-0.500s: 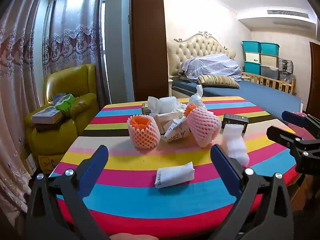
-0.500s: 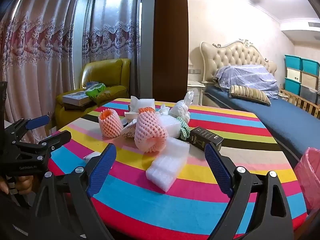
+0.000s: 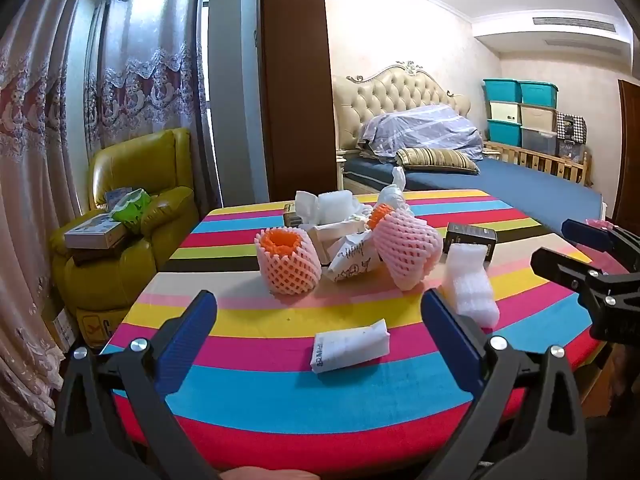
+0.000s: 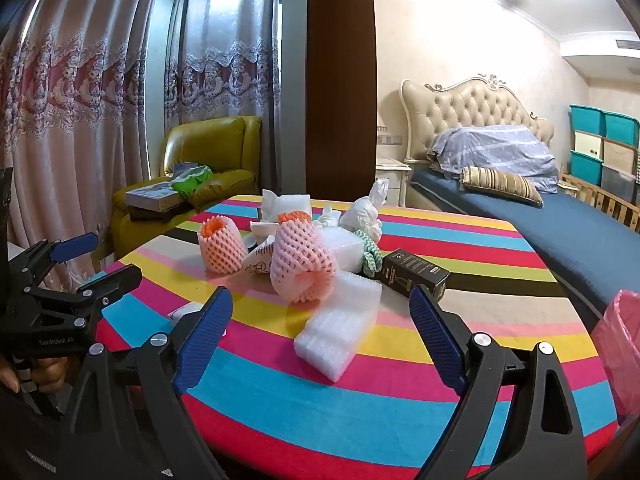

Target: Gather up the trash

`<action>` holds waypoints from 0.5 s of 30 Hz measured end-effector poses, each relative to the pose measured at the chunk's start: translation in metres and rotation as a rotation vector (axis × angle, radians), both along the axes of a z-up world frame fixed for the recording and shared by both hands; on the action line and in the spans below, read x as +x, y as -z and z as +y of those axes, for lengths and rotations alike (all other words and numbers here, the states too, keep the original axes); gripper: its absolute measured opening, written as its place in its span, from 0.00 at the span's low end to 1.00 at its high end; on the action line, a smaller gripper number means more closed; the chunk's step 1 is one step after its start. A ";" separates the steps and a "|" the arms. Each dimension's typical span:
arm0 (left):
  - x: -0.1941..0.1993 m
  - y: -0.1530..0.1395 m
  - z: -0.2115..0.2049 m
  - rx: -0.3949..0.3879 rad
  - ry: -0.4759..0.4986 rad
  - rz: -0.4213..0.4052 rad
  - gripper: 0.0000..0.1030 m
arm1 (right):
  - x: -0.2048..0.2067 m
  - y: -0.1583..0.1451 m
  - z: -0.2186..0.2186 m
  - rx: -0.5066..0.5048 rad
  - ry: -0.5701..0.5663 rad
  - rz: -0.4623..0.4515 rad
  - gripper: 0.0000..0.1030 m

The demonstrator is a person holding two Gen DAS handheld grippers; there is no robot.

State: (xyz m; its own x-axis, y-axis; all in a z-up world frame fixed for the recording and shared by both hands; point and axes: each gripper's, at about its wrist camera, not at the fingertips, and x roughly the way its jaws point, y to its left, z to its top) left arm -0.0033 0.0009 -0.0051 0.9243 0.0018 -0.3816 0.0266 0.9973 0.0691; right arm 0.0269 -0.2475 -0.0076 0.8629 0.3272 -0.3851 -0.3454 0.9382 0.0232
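Trash lies heaped on a striped round table (image 3: pixel 280 400). It holds two pink foam fruit nets (image 3: pixel 289 264) (image 3: pixel 406 246), a white foam block (image 3: pixel 470 284) (image 4: pixel 340 326), a small white folded packet (image 3: pixel 350 346), a black carton (image 3: pixel 471 236) (image 4: pixel 414 272), crumpled paper and a tied white bag (image 4: pixel 366 212). My left gripper (image 3: pixel 320 336) is open and empty, just short of the white packet. My right gripper (image 4: pixel 322 332) is open and empty, with the foam block between its fingers' line. Each gripper shows at the other view's edge.
A pink-lined bin (image 4: pixel 618 344) stands at the table's right edge. A yellow armchair (image 3: pixel 132 216) with books is behind left. A bed (image 3: pixel 500 184) and stacked storage boxes (image 3: pixel 520 112) are behind right. Curtains hang on the left.
Both grippers have moved slightly forward toward the trash; both stay open. Nothing on the table has moved.
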 end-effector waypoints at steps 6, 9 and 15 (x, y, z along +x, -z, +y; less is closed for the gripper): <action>0.001 0.001 -0.002 0.002 -0.002 0.002 0.96 | -0.004 0.004 0.003 -0.002 -0.001 -0.006 0.82; 0.003 -0.001 -0.002 0.001 -0.002 0.004 0.96 | -0.004 0.009 0.008 -0.001 0.000 -0.006 0.82; 0.002 0.000 -0.002 0.001 -0.002 0.004 0.96 | -0.005 0.016 0.008 0.010 -0.002 0.001 0.82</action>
